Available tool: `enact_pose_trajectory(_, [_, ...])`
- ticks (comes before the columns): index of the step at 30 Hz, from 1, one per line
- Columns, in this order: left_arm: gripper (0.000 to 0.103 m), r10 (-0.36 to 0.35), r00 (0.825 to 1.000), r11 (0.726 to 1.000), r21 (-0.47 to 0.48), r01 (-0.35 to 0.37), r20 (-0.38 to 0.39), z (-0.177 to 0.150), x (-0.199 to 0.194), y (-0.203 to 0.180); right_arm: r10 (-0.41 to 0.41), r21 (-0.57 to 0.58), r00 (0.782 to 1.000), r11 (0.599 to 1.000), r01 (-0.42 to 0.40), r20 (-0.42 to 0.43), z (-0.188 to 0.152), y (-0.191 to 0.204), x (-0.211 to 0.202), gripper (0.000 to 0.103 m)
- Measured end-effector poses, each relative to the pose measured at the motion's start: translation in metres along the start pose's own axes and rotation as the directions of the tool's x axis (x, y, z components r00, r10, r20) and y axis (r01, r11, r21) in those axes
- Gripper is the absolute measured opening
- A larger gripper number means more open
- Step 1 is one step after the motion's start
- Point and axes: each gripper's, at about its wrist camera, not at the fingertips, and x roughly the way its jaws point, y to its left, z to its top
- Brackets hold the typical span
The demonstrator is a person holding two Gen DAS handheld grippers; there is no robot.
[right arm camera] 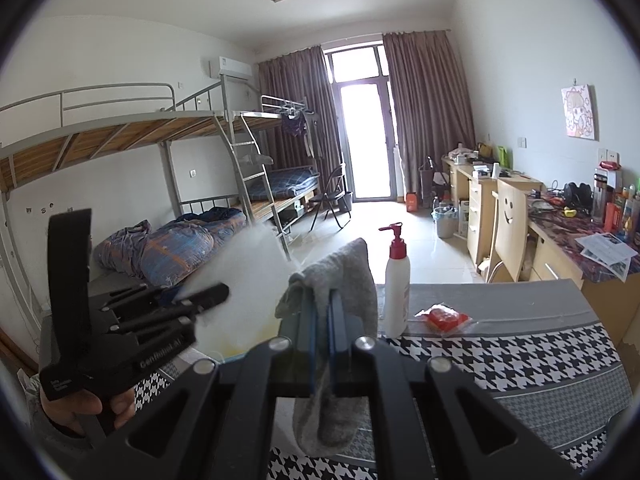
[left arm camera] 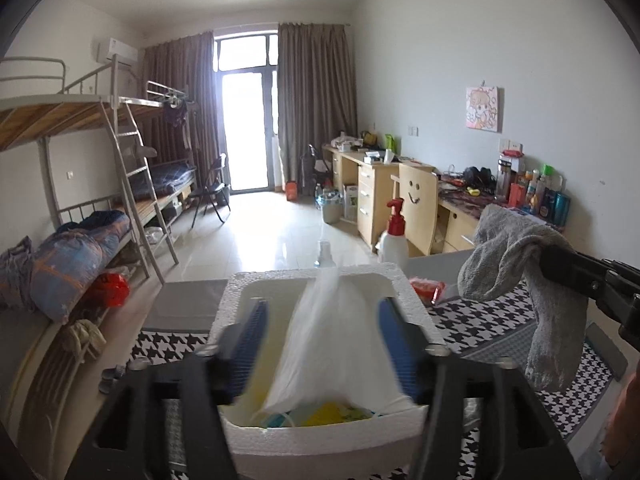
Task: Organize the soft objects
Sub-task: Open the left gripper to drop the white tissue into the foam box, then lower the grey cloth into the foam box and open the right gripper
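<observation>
- The left claw [left arm camera: 322,344] stands with its blue-padded fingers [left arm camera: 250,344] spread wide over a white foam box [left arm camera: 240,292]; a blurred translucent plastic bag [left arm camera: 332,340] rises between the pads, and it cannot be told whether either pad touches it.
- Inside the foam box, under the bag, yellow and blue items [left arm camera: 332,412] show, too hidden to identify.
- The right claw [right arm camera: 323,320] is closed narrow on a grey knitted sock [right arm camera: 344,276], which drapes over the fingertips and hangs down below them, held in the air above the counter [right arm camera: 540,360].
- In the left wrist view the same grey sock [left arm camera: 516,264] hangs to the right of the foam box, apart from it.
- The counter carries a black-and-white houndstooth cloth [right arm camera: 520,364] with grey borders.
- A white pump bottle with a red top [right arm camera: 396,280] stands upright at the counter's far edge, and a red plastic-wrapped packet [right arm camera: 442,316] lies just beside it.
</observation>
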Motion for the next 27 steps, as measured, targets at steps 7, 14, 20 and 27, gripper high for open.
enact_pose_trajectory(7, [0.089,0.012,1.000,0.999,-0.036,-0.011,0.023,0.002,-0.006,0.010,-0.004,-0.004,1.000,1.000,0.004,-0.013,0.001,0.002,0.006,0.007])
enact_pose_trajectory(14, [0.095,0.017,0.999,0.998,-0.059,-0.015,0.034,0.002,-0.012,0.018,0.006,-0.028,1.000,1.000,-0.006,-0.023,0.007,0.011,0.012,0.007])
enact_pose_trajectory(20, [0.100,0.022,0.999,0.997,-0.081,-0.019,0.037,0.002,-0.015,0.030,0.030,-0.049,0.999,0.998,-0.031,-0.028,0.014,0.019,0.019,0.007])
enact_pose_trajectory(27, [0.102,0.063,0.997,0.993,-0.098,-0.058,0.039,-0.002,-0.018,0.040,0.067,-0.056,0.997,0.996,-0.069,-0.038,0.021,0.029,0.033,0.007])
